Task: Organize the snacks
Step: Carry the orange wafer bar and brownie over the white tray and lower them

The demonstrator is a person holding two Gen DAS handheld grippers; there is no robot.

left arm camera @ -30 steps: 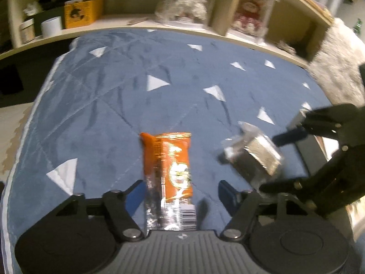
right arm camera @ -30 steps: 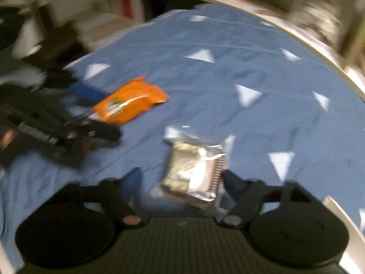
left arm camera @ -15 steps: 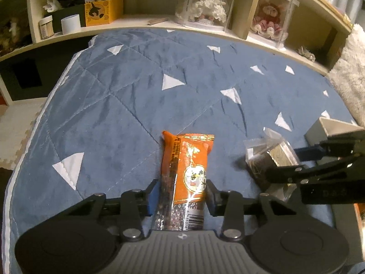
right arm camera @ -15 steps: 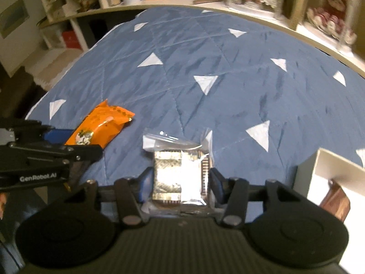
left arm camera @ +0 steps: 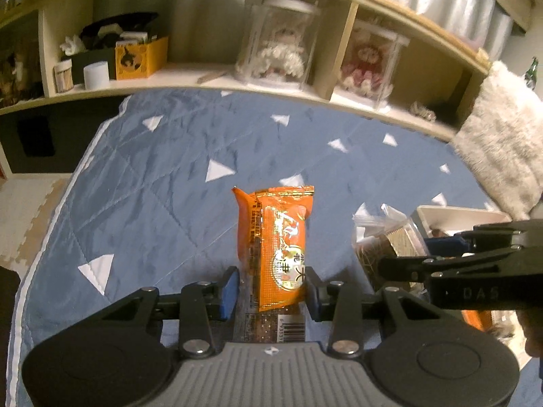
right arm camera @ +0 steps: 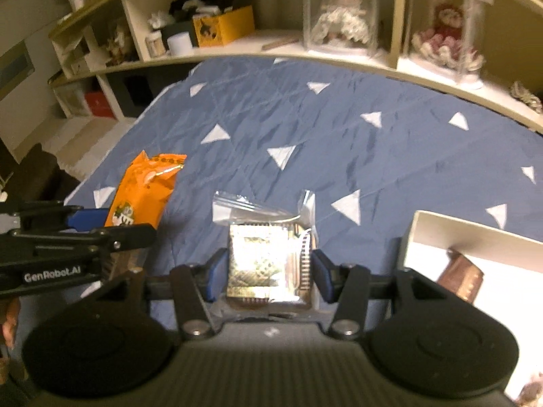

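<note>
A bed covered by a blue quilt with white triangles fills the ground ahead of the hand-held gripper. Beyond its far edge runs a low wooden shelf split into cubbies. Two clear cases with dolls stand in the cubbies straight ahead; further left sit a yellow box, a white cup and dark clutter. A fluffy pale cushion leans at the far right. Foam floor mats lie off the bed's left edge. The light is dim and warm.
</note>
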